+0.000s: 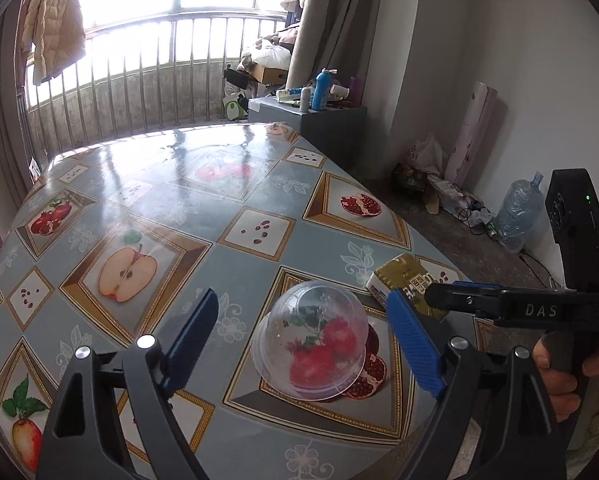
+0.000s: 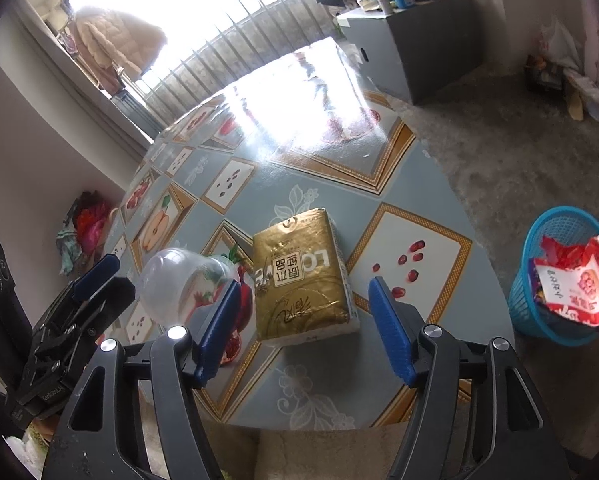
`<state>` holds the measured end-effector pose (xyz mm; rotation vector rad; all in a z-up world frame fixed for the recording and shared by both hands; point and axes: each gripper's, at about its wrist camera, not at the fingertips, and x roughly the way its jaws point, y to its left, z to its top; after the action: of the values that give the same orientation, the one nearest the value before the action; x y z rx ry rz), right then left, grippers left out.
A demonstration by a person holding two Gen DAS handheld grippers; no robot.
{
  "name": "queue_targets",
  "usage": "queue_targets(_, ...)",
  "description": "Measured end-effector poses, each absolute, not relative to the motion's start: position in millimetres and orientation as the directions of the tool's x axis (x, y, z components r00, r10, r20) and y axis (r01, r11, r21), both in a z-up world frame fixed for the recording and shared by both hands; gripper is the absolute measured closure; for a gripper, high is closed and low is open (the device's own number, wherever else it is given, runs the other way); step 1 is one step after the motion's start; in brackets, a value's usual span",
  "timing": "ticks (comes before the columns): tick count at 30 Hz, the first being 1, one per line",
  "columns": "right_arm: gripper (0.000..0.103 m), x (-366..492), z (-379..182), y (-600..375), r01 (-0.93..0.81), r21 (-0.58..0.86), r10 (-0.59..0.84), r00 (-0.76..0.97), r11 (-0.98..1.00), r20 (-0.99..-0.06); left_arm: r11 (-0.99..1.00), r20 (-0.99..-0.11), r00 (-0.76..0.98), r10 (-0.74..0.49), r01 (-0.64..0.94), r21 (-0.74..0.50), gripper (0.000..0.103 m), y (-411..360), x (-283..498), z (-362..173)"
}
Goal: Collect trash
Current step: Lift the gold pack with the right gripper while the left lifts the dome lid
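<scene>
Round table [image 1: 147,184] under a glossy fruit-print oilcloth, filling most of both views, set before a barred window.

On the floor to the right of the table, a blue mesh basket [image 2: 555,240], already holding red and white wrappers; seen only from the right wrist.

Near the table's front edge, a gold tissue pack [image 2: 299,276], lying flat. Probably soft, light and squashable; best pinched across its short sides, the wrapper likely a little slick.

Just to its left, a clear plastic cup [image 1: 315,344] tipped on its side, mouth and rim toward the left wrist camera, close to the pack but apparently not touching. Likely featherweight, thin-walled, prone to rolling, crushing or skating on the shiny cloth; best taken gently across the body near the rim.

Left gripper [image 1: 311,344] spread wide, blue pads either side of the cup, pressing on nothing. Right gripper [image 2: 299,320] also parted, pads flanking the near end of the pack without contact.

Left view alone: the cup's open mouth, a hand [image 1: 567,376] on the right gripper's handle, a big water bottle [image 1: 519,212] on the floor. Right view alone: the pack's full printed face and the basket.
</scene>
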<state>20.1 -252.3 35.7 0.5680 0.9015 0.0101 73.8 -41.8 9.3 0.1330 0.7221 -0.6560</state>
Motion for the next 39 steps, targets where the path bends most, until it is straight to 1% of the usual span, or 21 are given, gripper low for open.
queue_targets(10,0.040,27,37,-239,0.220,0.415,0.210,0.605,0.883,-0.768,0.763,-0.689,0.495,-0.530,0.632,-0.133,0.019,-47,80,-18)
queue_targets(14,0.040,34,37,-231,0.202,0.384,0.201,0.591,0.901,-0.781,0.757,-0.694,0.496,-0.522,0.644,-0.110,0.019,-55,84,-26)
queue_targets(15,0.040,36,37,-229,0.198,0.367,0.191,0.585,0.909,-0.789,0.761,-0.695,0.502,-0.514,0.641,-0.100,0.020,-56,86,-27)
queue_targets(16,0.043,38,36,-227,0.197,0.352,0.182,0.578,0.915,-0.796,0.768,-0.701,0.505,-0.503,0.634,-0.094,0.022,-58,88,-29)
queue_targets(17,0.046,39,35,-227,0.199,0.340,0.172,0.573,0.919,-0.801,0.773,-0.709,0.503,-0.495,0.628,-0.094,0.028,-58,90,-31)
queue_targets(18,0.051,40,34,-228,0.205,0.333,0.165,0.568,0.920,-0.807,0.774,-0.712,0.497,-0.496,0.625,-0.103,0.032,-59,92,-32)
queue_targets(19,0.053,41,33,-230,0.211,0.332,0.163,0.562,0.919,-0.811,0.774,-0.713,0.489,-0.503,0.622,-0.120,0.034,-58,94,-33)
queue_targets(22,0.054,37,32,-237,0.227,0.356,0.175,0.565,0.907,-0.806,0.781,-0.708,0.496,-0.503,0.612,-0.125,0.035,-57,96,-35)
queue_targets(24,0.054,32,33,-243,0.249,0.337,0.146,0.566,0.908,-0.812,0.801,-0.709,0.518,-0.478,0.588,-0.111,0.035,-53,97,-34)
queue_targets(27,0.054,25,33,-256,0.280,0.351,0.139,0.569,0.894,-0.810,0.830,-0.716,0.533,-0.451,0.545,-0.117,0.035,-46,102,-33)
queue_targets(28,0.052,23,33,-260,0.285,0.358,0.143,0.570,0.889,-0.809,0.833,-0.718,0.532,-0.449,0.541,-0.120,0.035,-45,102,-33)
queue_targets(29,0.052,21,33,-263,0.290,0.365,0.147,0.570,0.885,-0.808,0.833,-0.720,0.530,-0.447,0.541,-0.118,0.035,-46,102,-33)
queue_targets(32,0.049,19,36,-266,0.288,0.371,0.149,0.578,0.883,-0.802,0.829,-0.730,0.527,-0.436,0.551,-0.098,0.029,-53,101,-31)
queue_targets(34,0.044,19,38,-264,0.279,0.361,0.141,0.585,0.890,-0.799,0.828,-0.735,0.527,-0.428,0.554,-0.084,0.029,-58,100,-32)
queue_targets(39,0.042,27,36,-257,0.270,0.327,0.121,0.574,0.906,-0.810,0.834,-0.758,0.530,-0.381,0.551,-0.033,0.029,-71,103,-36)
